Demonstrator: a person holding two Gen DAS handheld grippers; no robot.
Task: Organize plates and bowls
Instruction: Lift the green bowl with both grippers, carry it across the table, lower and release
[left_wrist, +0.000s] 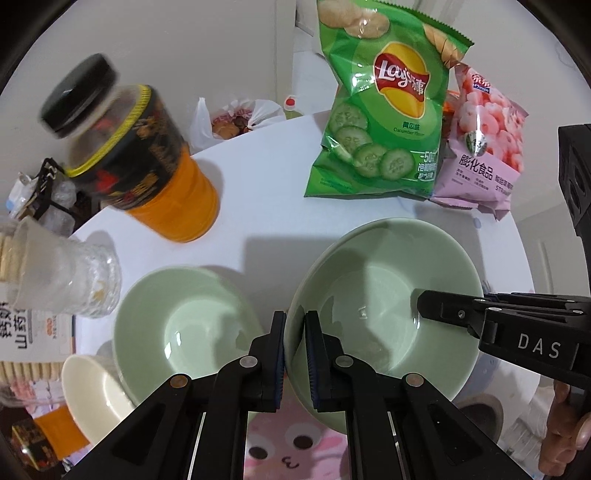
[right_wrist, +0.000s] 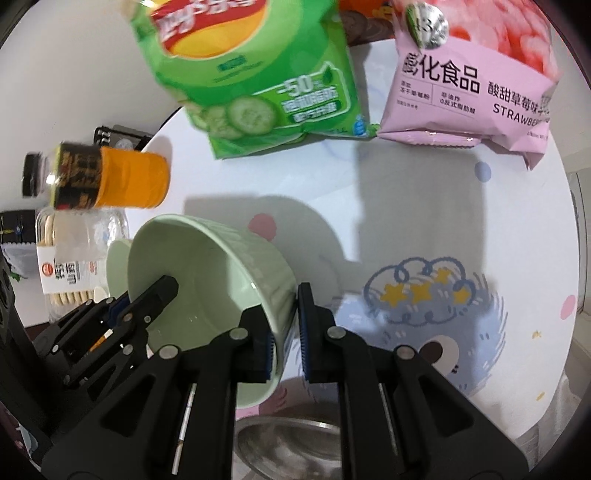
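1. Left gripper (left_wrist: 295, 354): jaws nearly together, pinching the near rim of a pale green bowl (left_wrist: 384, 295). One blue pad sits outside the wall, the other inside.
2. Right gripper (right_wrist: 285, 332): jaws likewise drawn close, clamped on the opposite wall of the same bowl, pad on each face of the rim. In the left wrist view its black fingers (left_wrist: 443, 314) reach over the bowl's right edge into the hollow.
3. Held bowl: gripped from both sides at once, tilted in the right wrist view with its mouth turned towards the left gripper. It looks clear of the table, though the base is hidden and I cannot be sure.
4. Second green bowl (left_wrist: 184, 325): upright on the table, just left of the held one, mouth up, empty.
5. Cream bowl (left_wrist: 92, 391): smaller, at the second bowl's near left, partly tucked beneath its rim.
6. Metal bowl (right_wrist: 288, 443): seen below the right gripper at the table's near edge, mostly hidden by the fingers.
7. Table (left_wrist: 266, 192): round, white top with cartoon prints.
8. Green crisp bag (left_wrist: 380, 110) and pink snack bag (left_wrist: 484, 147): standing side by side at the far edge, touching.
9. Orange drink bottle (left_wrist: 147, 166): black cap, far left of the bowls.
10. Biscuit jar (right_wrist: 70, 266): clear, at the left margin.
11. A person's hand (left_wrist: 565, 428): wrapped around the right gripper's handle.
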